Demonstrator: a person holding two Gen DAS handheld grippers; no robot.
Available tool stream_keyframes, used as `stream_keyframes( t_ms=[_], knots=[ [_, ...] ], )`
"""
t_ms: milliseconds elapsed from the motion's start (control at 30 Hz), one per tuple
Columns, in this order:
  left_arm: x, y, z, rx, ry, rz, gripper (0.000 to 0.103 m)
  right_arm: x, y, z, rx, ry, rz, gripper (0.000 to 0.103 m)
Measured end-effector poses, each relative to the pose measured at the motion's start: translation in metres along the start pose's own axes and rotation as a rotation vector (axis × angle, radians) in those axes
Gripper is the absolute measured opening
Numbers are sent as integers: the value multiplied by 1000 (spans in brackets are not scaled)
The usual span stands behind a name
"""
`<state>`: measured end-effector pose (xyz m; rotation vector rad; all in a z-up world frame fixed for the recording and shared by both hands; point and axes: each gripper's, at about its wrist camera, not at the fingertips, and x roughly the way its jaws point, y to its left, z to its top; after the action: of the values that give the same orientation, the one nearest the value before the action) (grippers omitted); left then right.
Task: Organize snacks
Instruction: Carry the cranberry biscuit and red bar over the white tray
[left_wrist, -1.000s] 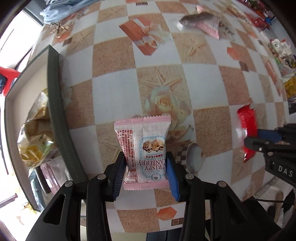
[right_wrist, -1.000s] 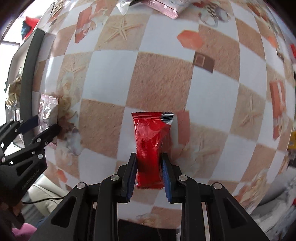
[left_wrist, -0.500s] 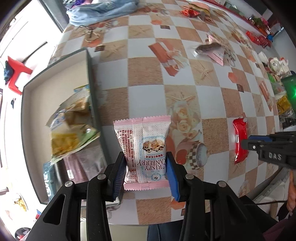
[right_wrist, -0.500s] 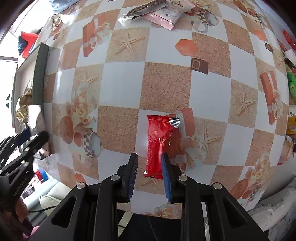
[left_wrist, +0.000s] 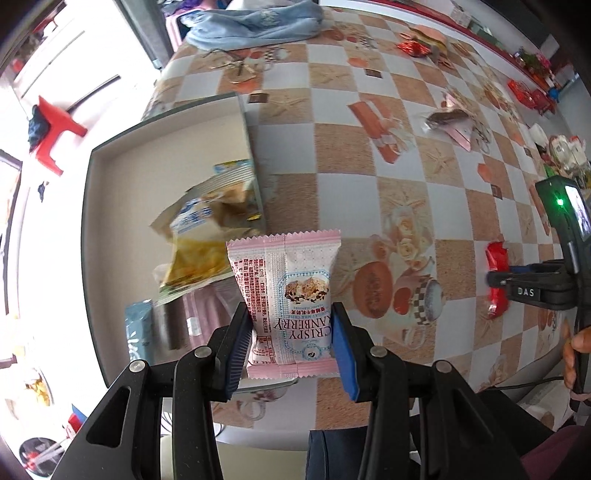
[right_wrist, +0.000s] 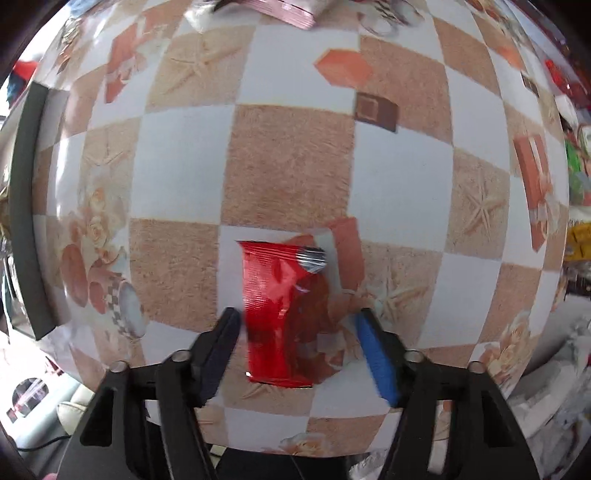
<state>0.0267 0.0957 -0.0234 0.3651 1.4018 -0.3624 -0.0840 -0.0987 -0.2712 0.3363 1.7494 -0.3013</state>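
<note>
My left gripper (left_wrist: 291, 319) is shut on a pink-and-white cranberry crisp packet (left_wrist: 284, 273), held upright above the right edge of a grey box (left_wrist: 251, 147). Several snack bags (left_wrist: 199, 251) lie inside the box. My right gripper (right_wrist: 297, 317) points down at the checked tablecloth with its jaws opening. A red snack packet (right_wrist: 277, 295) lies flat on the cloth between them, and neither pad presses on it. In the left wrist view the right gripper (left_wrist: 495, 278) and the red packet (left_wrist: 496, 258) sit at the far right.
Pink and silver packets (left_wrist: 454, 123) lie at the back of the table, with a blue cloth (left_wrist: 255, 26) and a small red wrapper (left_wrist: 412, 48) farther back. The box's rim (right_wrist: 27, 206) shows at the left. A hand (left_wrist: 576, 347) grips the right tool.
The left gripper has carried the pink packet up and left to the box's edge. The right jaws, shut on the red packet before, have spread apart and the packet lies on the cloth.
</note>
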Motion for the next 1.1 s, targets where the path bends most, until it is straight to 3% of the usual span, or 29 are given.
stream_keyframes(
  t_ms=[33,67,267,600,967,1100],
  knots=[
    [-1,4,0,-11,-1,3,46,-3,4,0,-13,-8,-5,25],
    [-1,8,-1,-23,-3,7,46,-7,9,0,-31,-5,-15,22],
    [-2,29,-3,-95,-14,20,46,-20,32,2,-51,0,70,22],
    [-4,66,-11,-202,-25,32,46,-72,111,11,-185,-62,181,22],
    [-3,105,-18,-303,-33,45,46,-90,189,11,-320,-88,215,22],
    [-2,117,-20,-323,-39,49,46,-101,202,31,-353,-89,219,22]
  ],
)
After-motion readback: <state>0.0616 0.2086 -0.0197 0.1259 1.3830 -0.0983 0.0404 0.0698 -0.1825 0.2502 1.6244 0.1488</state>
